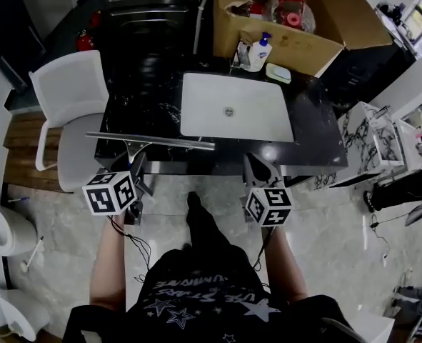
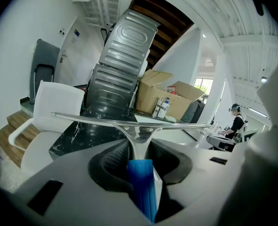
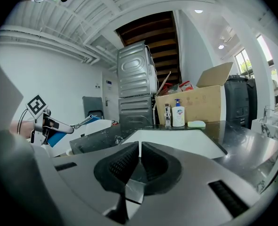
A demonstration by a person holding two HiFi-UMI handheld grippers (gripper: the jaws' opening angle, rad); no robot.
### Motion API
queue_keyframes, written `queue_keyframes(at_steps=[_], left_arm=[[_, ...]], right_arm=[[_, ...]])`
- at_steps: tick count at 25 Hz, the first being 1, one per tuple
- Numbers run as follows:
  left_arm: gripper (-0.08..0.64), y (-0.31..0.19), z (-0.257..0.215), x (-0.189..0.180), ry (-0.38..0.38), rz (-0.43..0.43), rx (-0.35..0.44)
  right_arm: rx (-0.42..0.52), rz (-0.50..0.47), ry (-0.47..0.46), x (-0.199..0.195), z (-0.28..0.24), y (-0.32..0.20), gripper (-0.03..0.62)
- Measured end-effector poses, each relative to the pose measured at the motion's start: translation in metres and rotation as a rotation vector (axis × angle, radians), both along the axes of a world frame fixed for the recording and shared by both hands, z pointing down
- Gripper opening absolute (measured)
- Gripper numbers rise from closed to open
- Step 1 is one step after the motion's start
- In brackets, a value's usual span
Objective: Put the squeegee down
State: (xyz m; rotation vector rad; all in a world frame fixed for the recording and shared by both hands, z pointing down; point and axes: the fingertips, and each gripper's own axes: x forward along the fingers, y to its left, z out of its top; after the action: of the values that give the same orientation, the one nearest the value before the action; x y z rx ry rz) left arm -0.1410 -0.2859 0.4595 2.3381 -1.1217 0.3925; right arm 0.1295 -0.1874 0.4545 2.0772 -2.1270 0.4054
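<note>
My left gripper [image 1: 136, 164] is shut on the squeegee [image 1: 150, 141], whose long metal blade lies crosswise over the near edge of the black marble counter [image 1: 143, 106]. In the left gripper view the pads of the left gripper [image 2: 139, 149] clamp the squeegee's blue handle [image 2: 141, 182], and its blade [image 2: 82, 118] spans the view just ahead. My right gripper [image 1: 255, 168] hangs at the counter's front edge, right of the left one. In its own view the right gripper [image 3: 139, 155] is shut with nothing between the pads, and the left gripper [image 3: 44, 122] shows at the left.
A white sink [image 1: 235, 106] is set into the counter, with a soap bottle [image 1: 262, 51] and a pale soap bar [image 1: 278, 72] behind it. An open cardboard box [image 1: 296, 45] stands at the back. A white chair [image 1: 71, 91] is at the left. Another person [image 2: 235, 124] sits far right.
</note>
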Motion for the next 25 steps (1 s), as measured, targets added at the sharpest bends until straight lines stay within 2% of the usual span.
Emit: queue_keyframes(at_steps=[11, 25], left_arm=[[0.147, -0.105, 0.003, 0.02, -0.063, -0.042, 0.003], [0.147, -0.228, 0.027, 0.054, -0.136, -0.056, -0.065]], right_arm=[[0.03, -0.052, 0.006, 0.038, -0.007, -0.121, 0.051], [-0.001, -0.079, -0.018, 0.08, 0.004, -0.244, 0.051]])
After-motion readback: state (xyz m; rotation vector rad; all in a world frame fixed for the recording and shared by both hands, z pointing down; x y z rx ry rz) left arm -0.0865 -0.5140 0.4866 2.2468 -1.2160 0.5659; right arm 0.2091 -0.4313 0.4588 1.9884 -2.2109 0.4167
